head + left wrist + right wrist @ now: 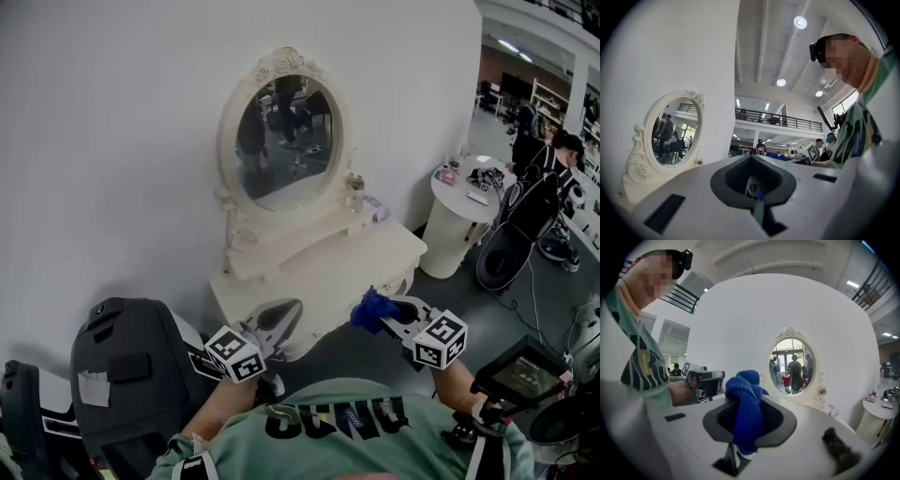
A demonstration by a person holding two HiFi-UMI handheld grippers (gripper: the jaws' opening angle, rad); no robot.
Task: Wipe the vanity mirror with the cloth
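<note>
The white vanity table [323, 272] stands against the wall ahead, with its oval vanity mirror [283, 131] in an ornate cream frame. My right gripper [380, 307] is shut on a bunched blue cloth [372, 310], held just short of the table's front edge. The cloth [744, 416] fills the jaws in the right gripper view, with the mirror [791, 366] beyond it. My left gripper [279, 322] hovers to the left at the table's front corner, shut with nothing in it. From the left gripper [751, 159] view, the mirror [675, 132] is at the left.
A small bottle [354, 192] stands on the vanity's shelf beside the mirror. A round white table [461, 211] with small items and a black chair [511, 239] are to the right. A dark bag [131, 375] sits at lower left, a screen device [525, 373] at lower right.
</note>
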